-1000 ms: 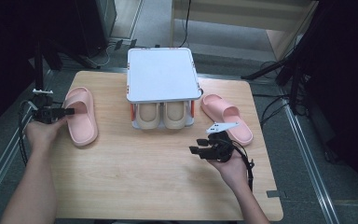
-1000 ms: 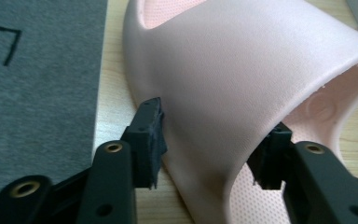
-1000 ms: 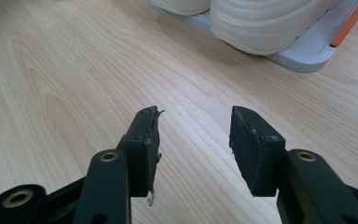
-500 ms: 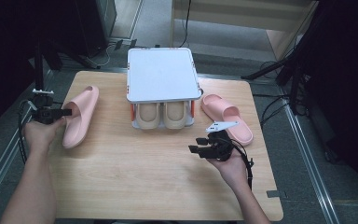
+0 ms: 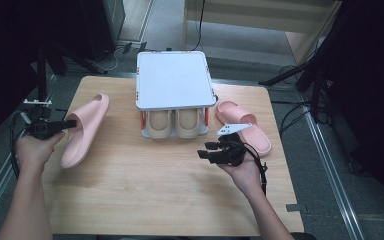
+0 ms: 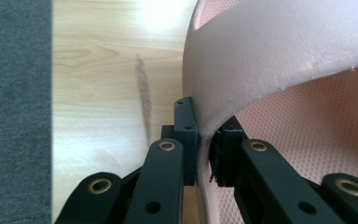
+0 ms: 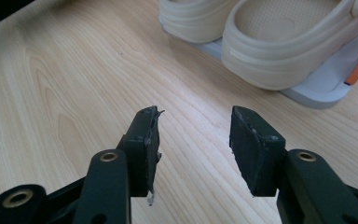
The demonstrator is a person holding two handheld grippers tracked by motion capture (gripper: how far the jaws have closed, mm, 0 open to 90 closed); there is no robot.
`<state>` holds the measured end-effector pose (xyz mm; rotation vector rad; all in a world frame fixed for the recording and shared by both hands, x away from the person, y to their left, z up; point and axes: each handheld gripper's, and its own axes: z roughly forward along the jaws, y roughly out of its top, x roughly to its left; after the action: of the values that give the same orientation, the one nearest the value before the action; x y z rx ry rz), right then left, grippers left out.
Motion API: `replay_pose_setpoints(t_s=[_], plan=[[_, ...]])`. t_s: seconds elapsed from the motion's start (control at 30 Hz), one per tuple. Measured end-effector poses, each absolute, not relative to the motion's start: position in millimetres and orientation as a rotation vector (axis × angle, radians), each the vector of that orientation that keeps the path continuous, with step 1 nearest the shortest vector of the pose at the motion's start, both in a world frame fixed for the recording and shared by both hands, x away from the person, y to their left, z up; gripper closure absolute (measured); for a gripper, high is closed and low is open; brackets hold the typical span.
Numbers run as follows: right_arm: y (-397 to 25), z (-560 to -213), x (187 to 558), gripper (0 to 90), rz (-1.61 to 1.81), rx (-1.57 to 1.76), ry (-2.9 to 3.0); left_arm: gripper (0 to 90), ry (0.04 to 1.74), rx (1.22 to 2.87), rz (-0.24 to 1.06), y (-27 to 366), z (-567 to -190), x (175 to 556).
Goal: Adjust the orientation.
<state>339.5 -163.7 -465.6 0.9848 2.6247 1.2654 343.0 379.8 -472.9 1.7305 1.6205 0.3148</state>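
A pink slipper (image 5: 84,130) hangs tilted on its side over the left of the wooden table (image 5: 145,200), its strap (image 6: 279,60) pinched in my left gripper (image 5: 65,123), which is shut on it (image 6: 204,154). A second pink slipper (image 5: 245,127) lies flat at the right. My right gripper (image 5: 206,151) hovers open in front of it, pointing left, nothing between its fingers (image 7: 193,140). A grey two-level shoe rack (image 5: 174,80) stands at the back middle with a pair of beige clogs (image 5: 175,124) on its lower shelf (image 7: 317,93).
Cables trail from both grippers. Dark stands and cables surround the table on the floor. The table's front half is bare wood. The rack's top shelf holds nothing.
My left gripper has lifted the left pink slipper off the table and tipped it onto its side. The right gripper has stayed in place, open.
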Motion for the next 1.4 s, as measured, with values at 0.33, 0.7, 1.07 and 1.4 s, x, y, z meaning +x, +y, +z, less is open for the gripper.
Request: replay_pose_setpoints(t_s=[0.33,0.7,1.07,1.4], plan=[[-164,-457,348,53.3,1.330,0.989,2.594,83.3,1.519,1.837,0.300,345,-454,308],[-168,-454,350,53.5,1.356,0.995,2.580,83.0,1.389,1.902,0.202,305,-452,281],[-171,-453,348,53.5,1.357,1.004,2.573,82.5,1.254,1.989,0.155,263,-452,285],[-178,-454,342,53.6,1.349,1.013,2.560,82.0,1.148,2.090,0.094,227,-459,298]])
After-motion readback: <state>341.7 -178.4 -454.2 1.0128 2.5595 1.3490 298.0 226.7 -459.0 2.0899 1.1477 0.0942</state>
